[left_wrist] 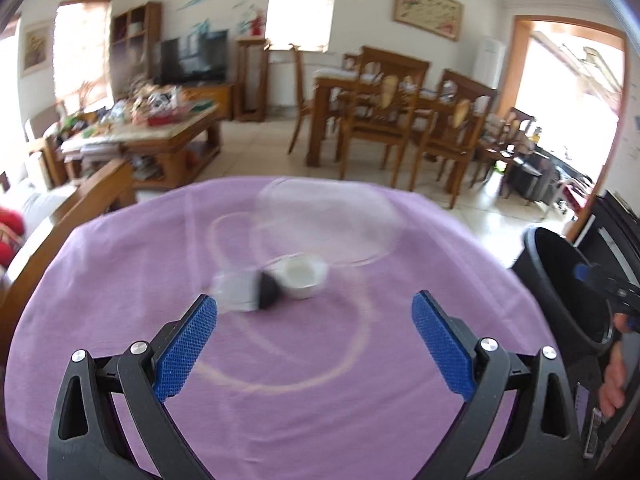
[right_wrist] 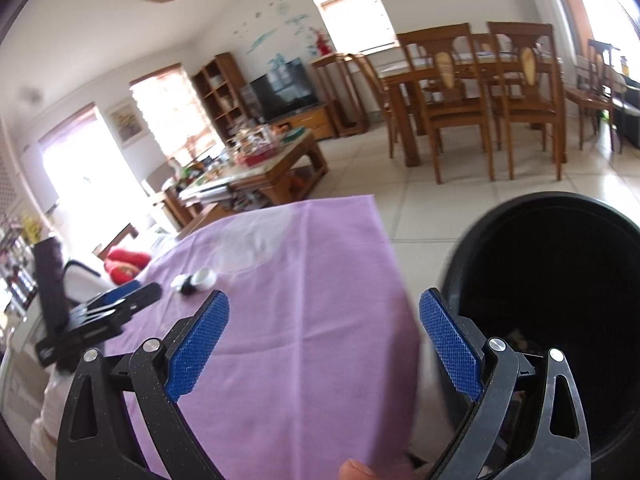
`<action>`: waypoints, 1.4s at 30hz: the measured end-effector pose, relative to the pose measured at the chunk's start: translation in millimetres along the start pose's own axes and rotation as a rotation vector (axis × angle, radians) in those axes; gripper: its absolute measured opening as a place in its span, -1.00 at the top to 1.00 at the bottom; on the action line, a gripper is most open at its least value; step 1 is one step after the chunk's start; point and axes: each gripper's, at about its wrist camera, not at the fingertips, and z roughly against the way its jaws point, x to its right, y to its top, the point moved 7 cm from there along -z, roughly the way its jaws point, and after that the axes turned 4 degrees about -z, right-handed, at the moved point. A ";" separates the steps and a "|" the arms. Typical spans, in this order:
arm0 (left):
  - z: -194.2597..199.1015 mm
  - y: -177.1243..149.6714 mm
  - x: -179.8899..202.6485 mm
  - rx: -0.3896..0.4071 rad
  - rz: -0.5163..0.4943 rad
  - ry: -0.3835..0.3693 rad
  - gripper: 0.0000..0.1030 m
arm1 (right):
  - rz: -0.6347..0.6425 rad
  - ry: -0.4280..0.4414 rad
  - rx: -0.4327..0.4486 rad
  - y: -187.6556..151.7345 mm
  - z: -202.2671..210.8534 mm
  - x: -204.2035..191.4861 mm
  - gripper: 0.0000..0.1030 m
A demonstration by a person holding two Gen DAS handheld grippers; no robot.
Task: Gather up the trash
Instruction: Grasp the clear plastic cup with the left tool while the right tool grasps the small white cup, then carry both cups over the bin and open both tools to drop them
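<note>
- Left gripper and right gripper: fingers spread wide, empty.
- White cup and crumpled scrap lie mid purple cloth, clear of edges.
- Only the right view looks into the black bin, right of the cloth edge.

Where things lie around your tongs

Ahead of your left tongs, on the table, a small cup sits with a blurred piece of trash touching it on the left. The bin stands off the table's right edge, right of those tongs and just ahead of your right tongs, the cup far to their left.
</note>
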 end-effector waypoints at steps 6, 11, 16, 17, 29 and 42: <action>-41.2 -10.6 -33.2 -0.143 -0.013 -0.009 -0.39 | 0.061 0.056 -0.046 -0.5 -31.6 -52.8 -0.83; -53.3 -0.2 -34.6 -0.145 -0.040 -0.019 -0.27 | 0.113 0.062 -0.092 -0.7 -55.3 -79.4 -0.83; -57.8 -4.8 -39.9 -0.160 -0.053 -0.035 -0.02 | 0.160 0.044 -0.156 -4.6 -91.7 -102.2 -0.83; -57.5 -5.7 -40.1 -0.161 -0.062 -0.032 -0.02 | 0.165 0.043 -0.167 -6.0 -98.6 -105.4 -0.83; -9.9 -3.0 -92.2 -0.033 0.100 0.039 -0.01 | 0.375 -0.043 -0.304 -17.3 -196.7 -165.8 -0.69; -1.3 4.0 -104.1 0.004 0.150 0.016 -0.01 | 0.426 -0.117 -0.341 -22.0 -241.5 -178.2 0.29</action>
